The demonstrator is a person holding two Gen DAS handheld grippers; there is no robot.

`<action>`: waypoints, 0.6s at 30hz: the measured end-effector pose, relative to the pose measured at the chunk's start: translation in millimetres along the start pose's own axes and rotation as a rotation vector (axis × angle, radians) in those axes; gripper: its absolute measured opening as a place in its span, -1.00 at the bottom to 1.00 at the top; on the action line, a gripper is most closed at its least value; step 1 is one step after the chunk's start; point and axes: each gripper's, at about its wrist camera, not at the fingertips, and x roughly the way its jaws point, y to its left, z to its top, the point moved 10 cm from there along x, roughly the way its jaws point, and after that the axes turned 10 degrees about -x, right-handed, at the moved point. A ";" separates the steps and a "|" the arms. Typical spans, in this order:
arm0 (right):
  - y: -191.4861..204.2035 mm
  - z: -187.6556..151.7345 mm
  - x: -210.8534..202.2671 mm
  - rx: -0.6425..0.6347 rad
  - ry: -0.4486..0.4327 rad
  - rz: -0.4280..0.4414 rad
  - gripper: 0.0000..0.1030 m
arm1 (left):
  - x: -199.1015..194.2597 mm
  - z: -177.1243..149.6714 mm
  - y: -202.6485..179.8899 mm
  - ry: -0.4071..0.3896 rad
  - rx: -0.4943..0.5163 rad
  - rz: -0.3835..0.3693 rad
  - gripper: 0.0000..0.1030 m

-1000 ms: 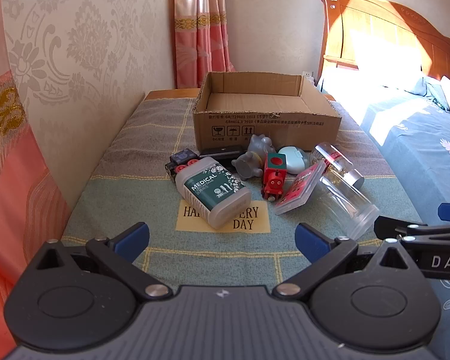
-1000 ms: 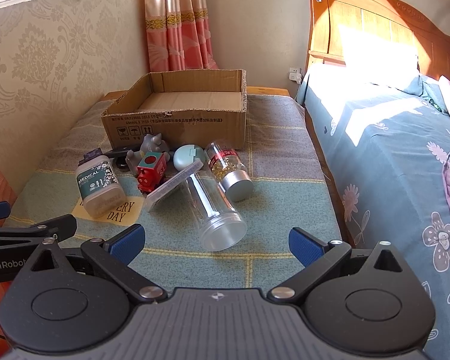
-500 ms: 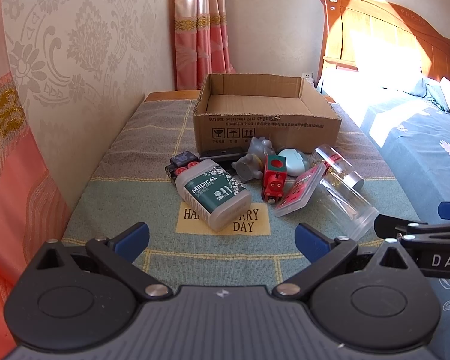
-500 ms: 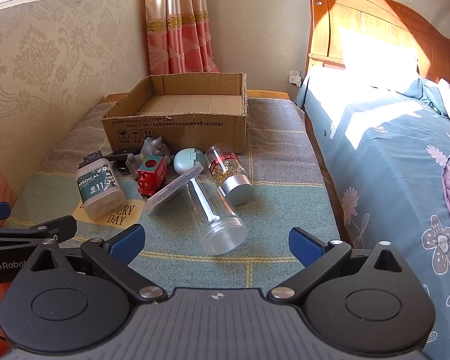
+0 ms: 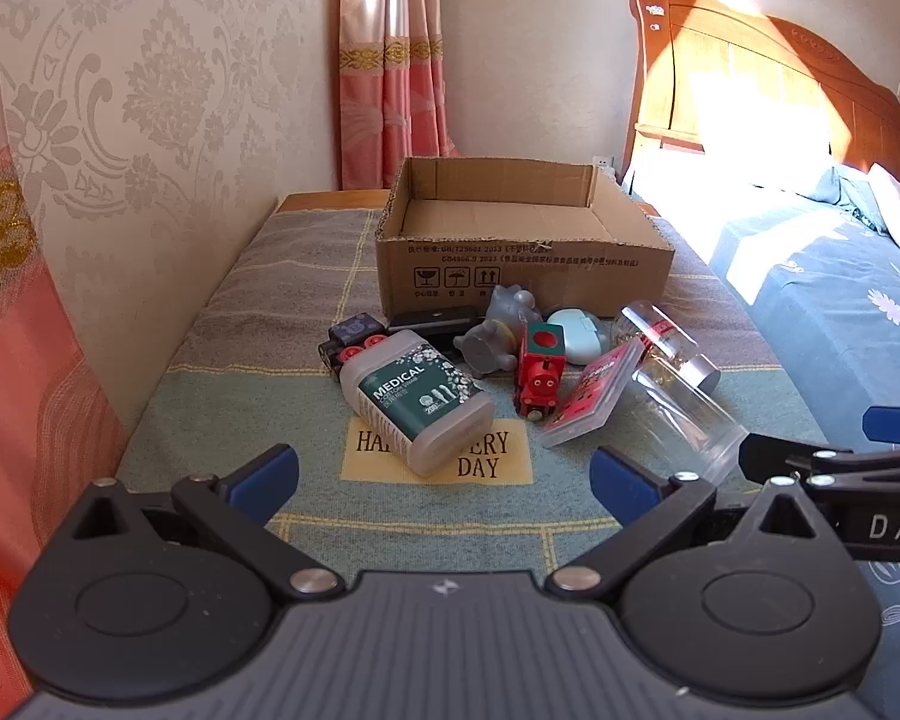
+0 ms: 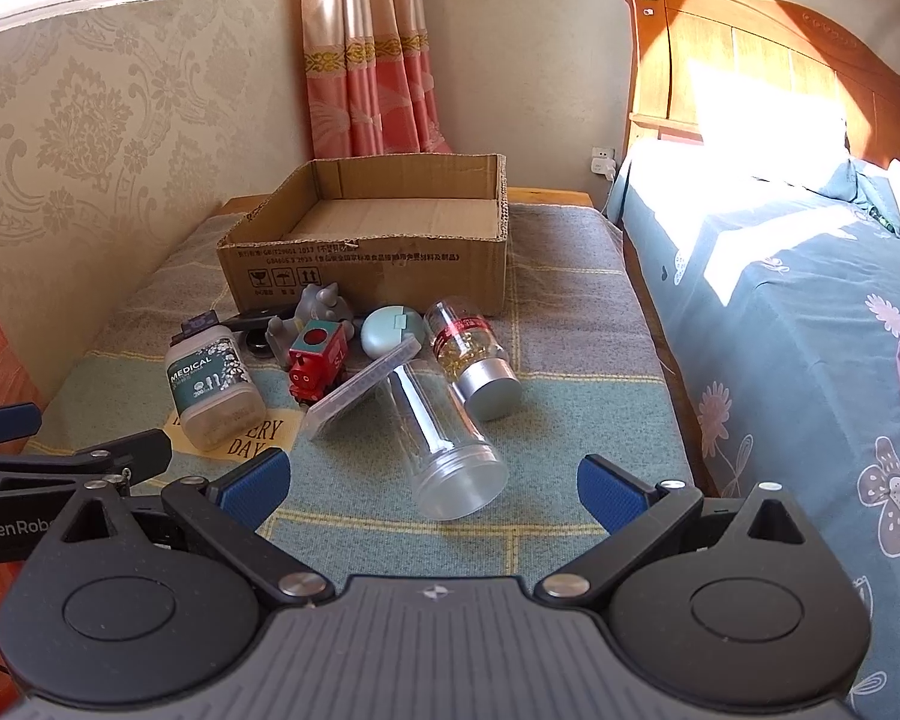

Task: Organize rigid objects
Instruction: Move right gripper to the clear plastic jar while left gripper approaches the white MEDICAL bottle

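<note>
A pile of objects lies on the checked cloth before an empty cardboard box (image 5: 522, 240) (image 6: 366, 252). It holds a green MEDICAL bottle (image 5: 417, 399) (image 6: 213, 387), a red toy train (image 5: 540, 372) (image 6: 318, 360), a grey figurine (image 5: 498, 330) (image 6: 318, 306), a pale blue case (image 5: 576, 333) (image 6: 390, 330), a flat pink packet (image 5: 588, 402) (image 6: 360, 387), a clear jar (image 5: 684, 414) (image 6: 444, 438), a silver-capped bottle (image 5: 666, 339) (image 6: 471, 351) and a small black toy (image 5: 351, 339). My left gripper (image 5: 444, 477) and right gripper (image 6: 432, 480) hang open, short of the pile, holding nothing.
A patterned wall (image 5: 138, 132) runs along the left of the cloth-covered surface (image 6: 570, 312). A bed with a blue floral cover (image 6: 798, 324) and wooden headboard (image 6: 750, 72) stands at the right. Pink curtains (image 5: 390, 60) hang behind the box.
Both grippers have crept a little forward toward the pile; the objects look slightly nearer. Nothing on the cloth has moved.
</note>
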 end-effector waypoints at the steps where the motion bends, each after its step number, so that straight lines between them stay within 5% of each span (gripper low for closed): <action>1: 0.1 0.3 0.3 0.000 -0.001 0.002 1.00 | 0.3 0.6 -0.2 -0.003 0.003 -0.004 0.99; 18: 1.9 -5.0 37.3 -0.074 -0.028 0.124 1.00 | 30.8 2.6 16.6 -0.002 0.023 -0.053 0.99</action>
